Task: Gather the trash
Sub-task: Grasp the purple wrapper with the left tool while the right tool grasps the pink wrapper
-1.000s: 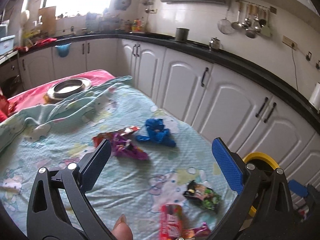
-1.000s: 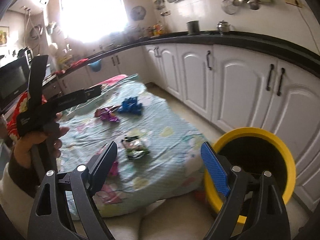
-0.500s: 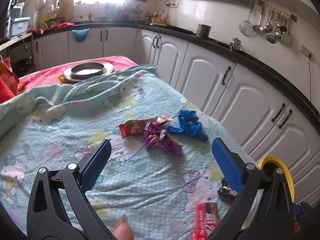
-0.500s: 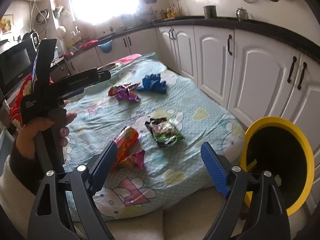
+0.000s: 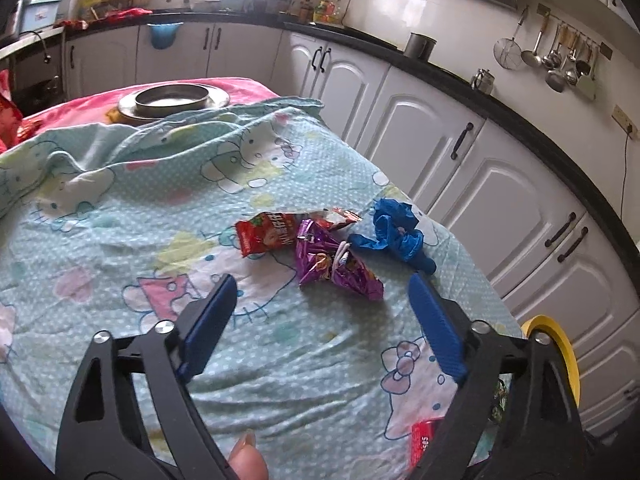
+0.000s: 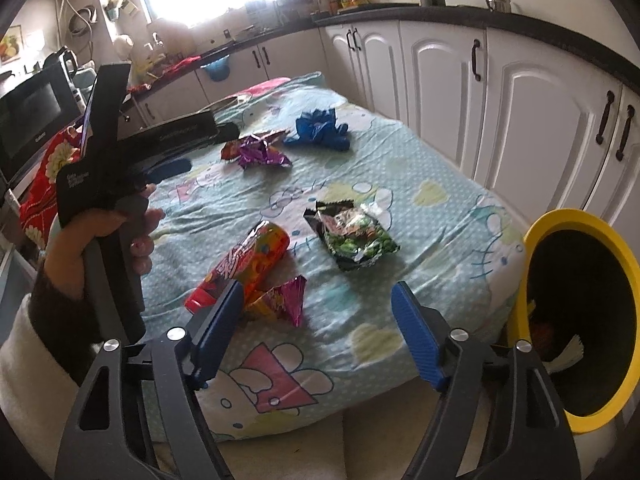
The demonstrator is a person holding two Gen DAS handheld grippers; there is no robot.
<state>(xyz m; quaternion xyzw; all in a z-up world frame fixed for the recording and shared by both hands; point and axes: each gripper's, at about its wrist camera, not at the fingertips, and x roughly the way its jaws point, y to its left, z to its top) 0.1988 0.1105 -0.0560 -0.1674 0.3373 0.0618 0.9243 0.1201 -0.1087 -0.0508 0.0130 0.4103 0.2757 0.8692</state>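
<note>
Trash lies scattered on a table covered with a light-blue cartoon-print cloth (image 5: 100, 240). Left gripper (image 5: 322, 308) is pitched down at the cloth, jaws apart and closing, nothing between the blue pads; a fingertip (image 5: 246, 458) shows at the bottom edge of the left wrist view. Just ahead of it: purple foil wrapper (image 5: 336, 270), touching a red snack wrapper (image 5: 266, 234) on its left and a crumpled blue plastic bag (image 5: 396, 236) on its right. In the right wrist view the left hand (image 6: 108, 236) wraps the gripper's black handle, dark cuff over a white sleeve (image 6: 24, 364), with the tool reaching out level over the far part of the cloth toward that same purple/blue cluster. Right gripper (image 6: 316, 300) is also tilted down over the near end of the table, jaws apart and closing, empty. Its left pad sits in front of an orange-red snack tube (image 6: 244, 262) and a small pink foil wrapper (image 6: 284, 300), the two touching each other; can't tell if the pad contacts either. A green-and-black snack bag (image 6: 352, 236) lies just beyond, apart from both. Yellow-rimmed bin (image 6: 576, 232) stands off the right side of the table, mouth tipped toward the camera, dark inside with some bits at the bottom. White cabinets (image 6: 540, 120) under a dark countertop run behind. A metal pan (image 5: 172, 98) sits on a pink cloth at the table's far end.
</note>
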